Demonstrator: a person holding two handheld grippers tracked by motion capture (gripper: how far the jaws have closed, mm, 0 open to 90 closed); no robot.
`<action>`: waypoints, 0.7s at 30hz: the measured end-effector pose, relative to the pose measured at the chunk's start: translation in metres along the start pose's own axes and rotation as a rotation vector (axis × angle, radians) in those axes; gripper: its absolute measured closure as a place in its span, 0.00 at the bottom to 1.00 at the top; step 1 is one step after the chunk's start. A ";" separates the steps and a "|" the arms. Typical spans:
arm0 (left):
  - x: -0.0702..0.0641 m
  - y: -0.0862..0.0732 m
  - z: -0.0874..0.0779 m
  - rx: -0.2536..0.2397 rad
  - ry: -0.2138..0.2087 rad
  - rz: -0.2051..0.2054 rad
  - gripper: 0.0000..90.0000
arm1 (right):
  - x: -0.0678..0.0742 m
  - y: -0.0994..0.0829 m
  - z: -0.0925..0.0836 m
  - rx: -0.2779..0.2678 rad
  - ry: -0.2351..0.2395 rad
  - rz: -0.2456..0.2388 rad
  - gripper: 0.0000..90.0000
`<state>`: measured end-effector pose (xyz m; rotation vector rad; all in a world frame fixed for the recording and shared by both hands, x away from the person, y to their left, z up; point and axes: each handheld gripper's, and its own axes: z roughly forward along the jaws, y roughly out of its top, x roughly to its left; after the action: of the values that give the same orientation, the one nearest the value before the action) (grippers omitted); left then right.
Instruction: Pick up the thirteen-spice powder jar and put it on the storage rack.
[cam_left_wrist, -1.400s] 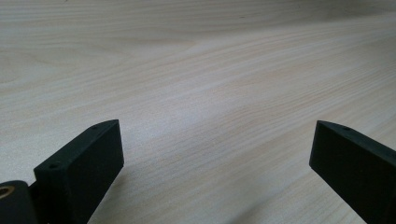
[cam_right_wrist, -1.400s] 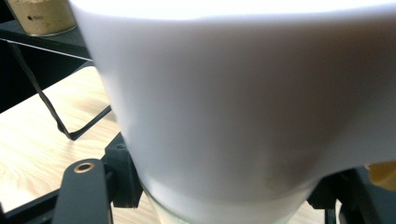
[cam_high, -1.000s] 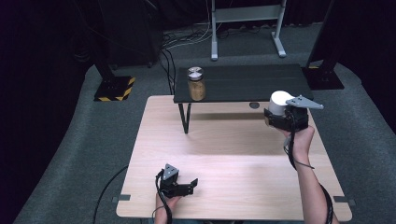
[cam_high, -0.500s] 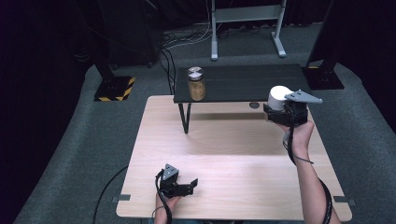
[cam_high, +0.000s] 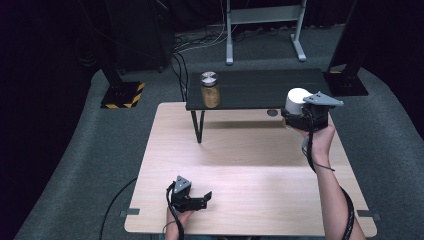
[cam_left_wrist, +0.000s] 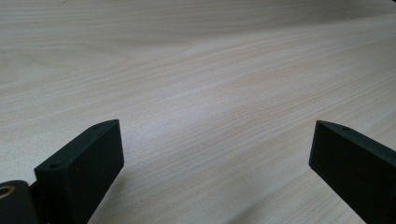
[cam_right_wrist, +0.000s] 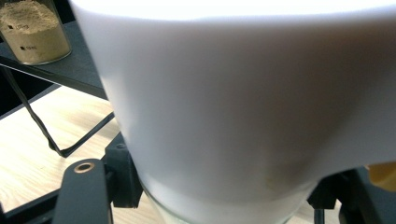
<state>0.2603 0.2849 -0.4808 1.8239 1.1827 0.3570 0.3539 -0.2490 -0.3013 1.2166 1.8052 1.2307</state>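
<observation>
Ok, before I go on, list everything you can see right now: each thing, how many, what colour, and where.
white container: 1, white, clamped in the right tool, held above the right end of the shelf
jar: 1, clear glass with tan powder and a silvery lid, on the left part of the shelf
shelf: 1, black, on thin legs at the far edge of the table
table: 1, light wood
floor block: 1, black with yellow stripes, on the carpet at left
stand: 1, grey metal, on the floor behind
left tool: 1, black, jaws apart, low over the near table
right tool: 1, black, shut on the container
</observation>
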 end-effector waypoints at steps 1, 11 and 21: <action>0.000 0.000 0.000 0.000 0.000 0.000 0.03 | 0.000 0.000 0.000 -0.001 -0.001 -0.001 0.33; 0.000 0.000 0.000 -0.001 0.000 0.001 0.03 | -0.003 0.008 0.004 0.000 -0.010 0.005 0.33; 0.000 0.000 0.000 0.001 0.001 0.002 0.03 | -0.005 0.016 0.006 0.000 -0.015 0.000 0.33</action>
<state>0.2603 0.2845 -0.4806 1.8263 1.1819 0.3588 0.3667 -0.2494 -0.2891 1.2224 1.7944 1.2189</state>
